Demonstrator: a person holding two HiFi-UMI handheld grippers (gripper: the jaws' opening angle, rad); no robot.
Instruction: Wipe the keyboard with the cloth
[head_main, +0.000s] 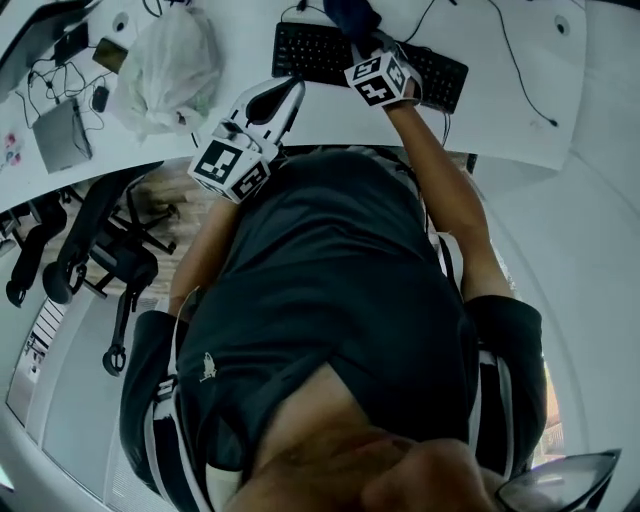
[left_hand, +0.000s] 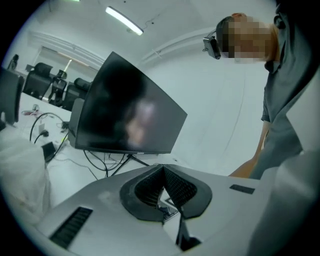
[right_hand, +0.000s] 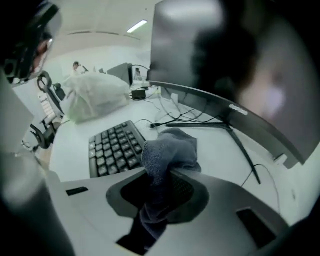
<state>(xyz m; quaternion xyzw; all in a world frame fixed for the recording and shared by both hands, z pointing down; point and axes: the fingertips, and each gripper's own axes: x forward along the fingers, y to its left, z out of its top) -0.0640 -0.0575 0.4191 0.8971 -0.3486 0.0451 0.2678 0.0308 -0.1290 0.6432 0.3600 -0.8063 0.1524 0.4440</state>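
Observation:
The black keyboard (head_main: 320, 52) lies on the white desk (head_main: 500, 90), in front of the monitor. My right gripper (head_main: 366, 42) hovers over its middle, shut on a blue-grey cloth (head_main: 352, 16). In the right gripper view the cloth (right_hand: 168, 152) bulges out from between the jaws of this gripper (right_hand: 161, 176), with the keyboard (right_hand: 112, 149) just left of and below it. My left gripper (head_main: 291, 90) is held off the desk's near edge, beside the keyboard's left end. In the left gripper view its jaws (left_hand: 162, 172) meet at the tips with nothing between them.
A large white plastic bag (head_main: 168, 62) sits on the desk left of the keyboard. A dark monitor (right_hand: 235, 70) on a thin stand rises behind it, with cables (right_hand: 175, 116) running under. Small devices and wires (head_main: 65, 110) lie far left. Office chairs (head_main: 95, 255) stand beside the desk.

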